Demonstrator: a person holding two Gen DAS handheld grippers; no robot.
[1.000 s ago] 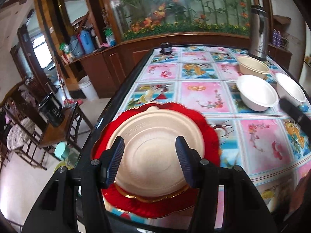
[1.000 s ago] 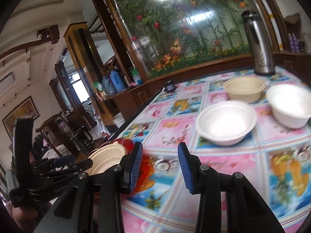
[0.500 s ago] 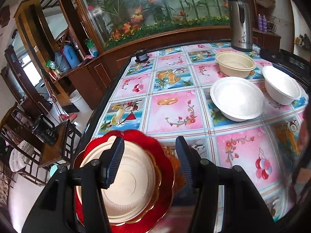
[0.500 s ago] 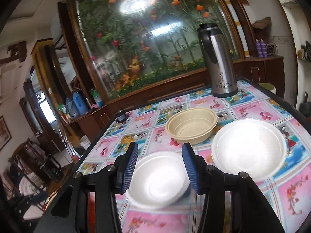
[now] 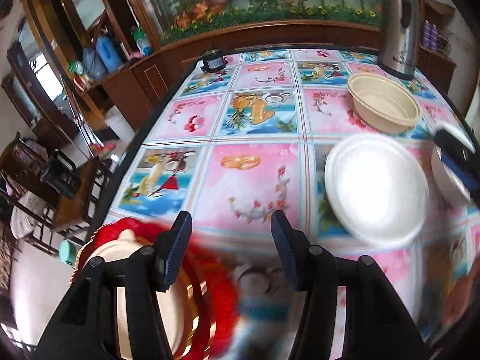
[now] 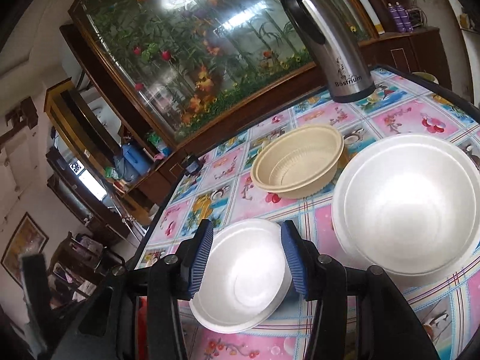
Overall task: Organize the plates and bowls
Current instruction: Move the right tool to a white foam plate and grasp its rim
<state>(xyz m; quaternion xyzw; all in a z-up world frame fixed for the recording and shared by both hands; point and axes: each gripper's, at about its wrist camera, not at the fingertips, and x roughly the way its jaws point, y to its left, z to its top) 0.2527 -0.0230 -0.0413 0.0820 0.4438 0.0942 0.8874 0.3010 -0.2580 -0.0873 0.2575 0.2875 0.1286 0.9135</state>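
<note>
Right gripper (image 6: 247, 258) fingers straddling white bowl (image 6: 240, 279)

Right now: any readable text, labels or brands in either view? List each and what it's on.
"Bastrium": printed on the steel thermos flask, clear in the right wrist view.
The same print on the flask in the left wrist view: too blurred to read.
Small black object at the table's far edge: label too small to read.
Bowls and plates: no text visible.
</note>
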